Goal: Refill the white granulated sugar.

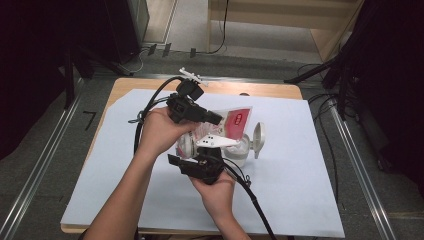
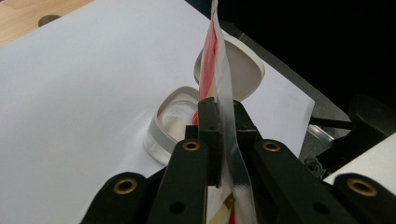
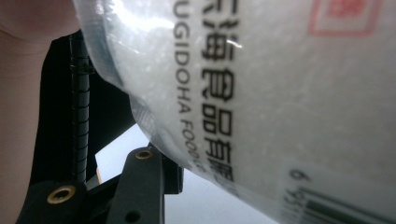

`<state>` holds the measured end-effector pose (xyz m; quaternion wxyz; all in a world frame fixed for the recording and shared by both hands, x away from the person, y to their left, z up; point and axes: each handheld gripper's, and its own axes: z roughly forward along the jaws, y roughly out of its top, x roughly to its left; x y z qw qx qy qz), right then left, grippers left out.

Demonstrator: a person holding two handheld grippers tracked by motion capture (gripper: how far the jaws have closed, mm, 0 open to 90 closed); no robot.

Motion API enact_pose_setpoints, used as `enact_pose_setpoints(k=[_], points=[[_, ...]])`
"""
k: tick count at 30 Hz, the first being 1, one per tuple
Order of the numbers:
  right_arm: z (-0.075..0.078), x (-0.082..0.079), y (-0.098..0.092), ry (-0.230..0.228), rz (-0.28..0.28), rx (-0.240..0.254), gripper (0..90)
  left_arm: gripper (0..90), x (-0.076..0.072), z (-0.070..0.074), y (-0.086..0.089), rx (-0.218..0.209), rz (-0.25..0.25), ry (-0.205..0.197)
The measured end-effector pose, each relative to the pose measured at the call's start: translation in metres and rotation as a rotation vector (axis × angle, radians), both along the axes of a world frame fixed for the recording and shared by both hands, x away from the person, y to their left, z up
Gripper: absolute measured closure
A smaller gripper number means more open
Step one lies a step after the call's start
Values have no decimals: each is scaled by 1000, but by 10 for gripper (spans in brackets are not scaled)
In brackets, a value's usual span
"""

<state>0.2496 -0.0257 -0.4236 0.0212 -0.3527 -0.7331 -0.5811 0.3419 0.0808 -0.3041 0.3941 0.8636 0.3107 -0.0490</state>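
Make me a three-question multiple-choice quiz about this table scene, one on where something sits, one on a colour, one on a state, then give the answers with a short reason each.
1. Where does the clear container sit?
A. on the white sheet
B. on the floor
C. on a chair

2. What colour is the print on the plastic bag besides white?
A. green
B. red
C. blue

3. How is the container's lid?
A. shut tight
B. missing
C. swung open

Answers:
1. A, the left gripper view shows it resting on the sheet that covers the table.
2. B, red patches show on the bag in the high view and the left gripper view.
3. C, the lid stands up beside the open container, while the left hand-held gripper pinches the bag above it.
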Motion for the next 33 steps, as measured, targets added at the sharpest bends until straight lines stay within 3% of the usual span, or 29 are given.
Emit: enact_pose_setpoints(k=[33], points=[[3, 0, 0, 27, 14, 49, 622, 860, -3, 4, 0, -8, 14, -15]])
